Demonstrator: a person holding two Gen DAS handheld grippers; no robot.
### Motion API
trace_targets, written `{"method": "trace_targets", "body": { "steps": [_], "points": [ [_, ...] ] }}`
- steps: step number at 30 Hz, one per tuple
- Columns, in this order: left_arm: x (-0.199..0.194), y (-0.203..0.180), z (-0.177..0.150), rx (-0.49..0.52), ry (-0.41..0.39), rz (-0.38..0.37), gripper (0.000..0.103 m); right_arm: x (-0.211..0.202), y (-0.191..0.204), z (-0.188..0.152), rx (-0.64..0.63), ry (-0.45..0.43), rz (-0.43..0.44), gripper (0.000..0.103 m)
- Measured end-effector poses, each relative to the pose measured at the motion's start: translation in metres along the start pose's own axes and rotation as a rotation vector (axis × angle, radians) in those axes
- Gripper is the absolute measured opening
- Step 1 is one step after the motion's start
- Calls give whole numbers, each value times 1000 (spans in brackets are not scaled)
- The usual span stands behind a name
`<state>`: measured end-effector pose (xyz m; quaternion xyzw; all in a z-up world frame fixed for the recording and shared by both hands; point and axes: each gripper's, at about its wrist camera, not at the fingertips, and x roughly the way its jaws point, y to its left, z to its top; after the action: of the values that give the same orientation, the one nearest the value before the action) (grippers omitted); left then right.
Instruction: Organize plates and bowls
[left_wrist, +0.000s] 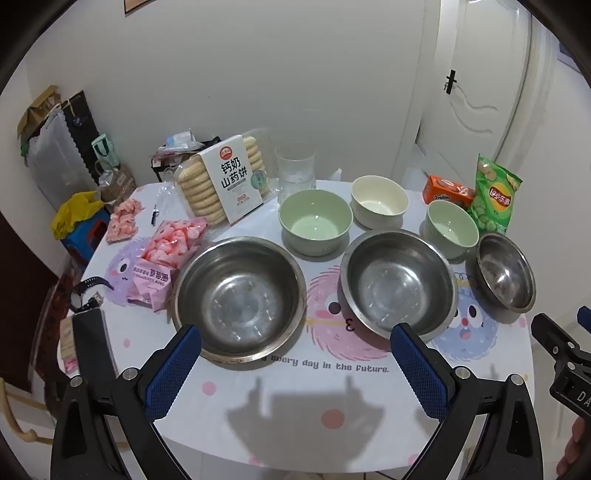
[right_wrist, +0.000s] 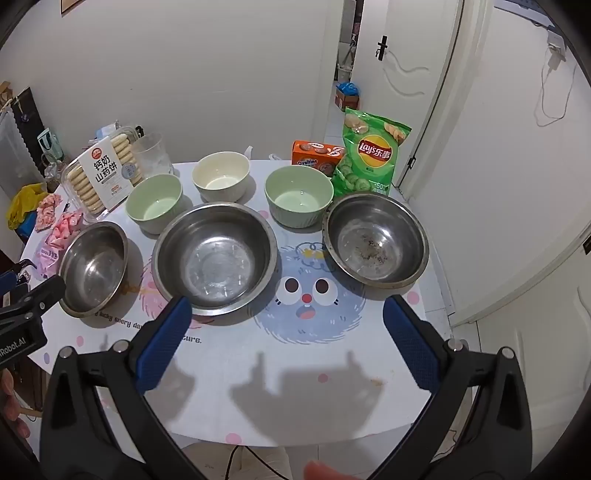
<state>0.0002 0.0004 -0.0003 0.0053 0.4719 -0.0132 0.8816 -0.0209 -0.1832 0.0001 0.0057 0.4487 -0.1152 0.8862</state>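
Note:
Three steel bowls stand in a front row on the table: a large one (left_wrist: 238, 299) (right_wrist: 94, 269), a middle one (left_wrist: 399, 282) (right_wrist: 216, 258) and a smaller one (left_wrist: 506, 273) (right_wrist: 376, 240). Behind them sit a green bowl (left_wrist: 316, 221) (right_wrist: 155, 203), a cream bowl (left_wrist: 378, 201) (right_wrist: 221, 181) and a second green bowl (left_wrist: 452, 230) (right_wrist: 298, 195). All are empty and apart. My left gripper (left_wrist: 295, 332) hovers open before the two larger steel bowls. My right gripper (right_wrist: 287, 301) hovers open between the middle and smaller steel bowls, holding nothing.
A biscuit pack (left_wrist: 221, 181), a glass (left_wrist: 295, 166) and a pink snack bag (left_wrist: 166, 258) crowd the table's back left. A chips bag (right_wrist: 369, 158) and an orange box (right_wrist: 314, 153) stand back right. The cartoon tablecloth (left_wrist: 332, 387) is bare near the front edge.

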Motion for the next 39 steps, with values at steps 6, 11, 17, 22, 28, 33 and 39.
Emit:
{"method": "trace_targets", "body": {
  "steps": [6, 11, 17, 22, 28, 33, 39],
  "points": [
    [0, 0, 0, 2, -2, 5, 103, -1, 0, 1, 1, 0, 7, 103],
    [0, -1, 0, 3, -1, 6, 103, 0, -3, 1, 0, 3, 6, 103],
    [0, -1, 0, 4, -2, 10, 103, 0, -4, 2, 0, 5, 2, 103],
    [3, 0, 2, 5, -3, 11, 103, 1, -2, 2, 1, 7, 4, 103],
    [2, 0, 2, 5, -4, 13, 103, 2, -2, 3, 0, 10, 5, 103],
    [2, 0, 2, 6, -4, 12, 103, 2, -2, 3, 0, 11, 4, 103],
    [2, 0, 2, 6, -4, 14, 103, 2, -2, 3, 2, 14, 1, 103]
  ]
}}
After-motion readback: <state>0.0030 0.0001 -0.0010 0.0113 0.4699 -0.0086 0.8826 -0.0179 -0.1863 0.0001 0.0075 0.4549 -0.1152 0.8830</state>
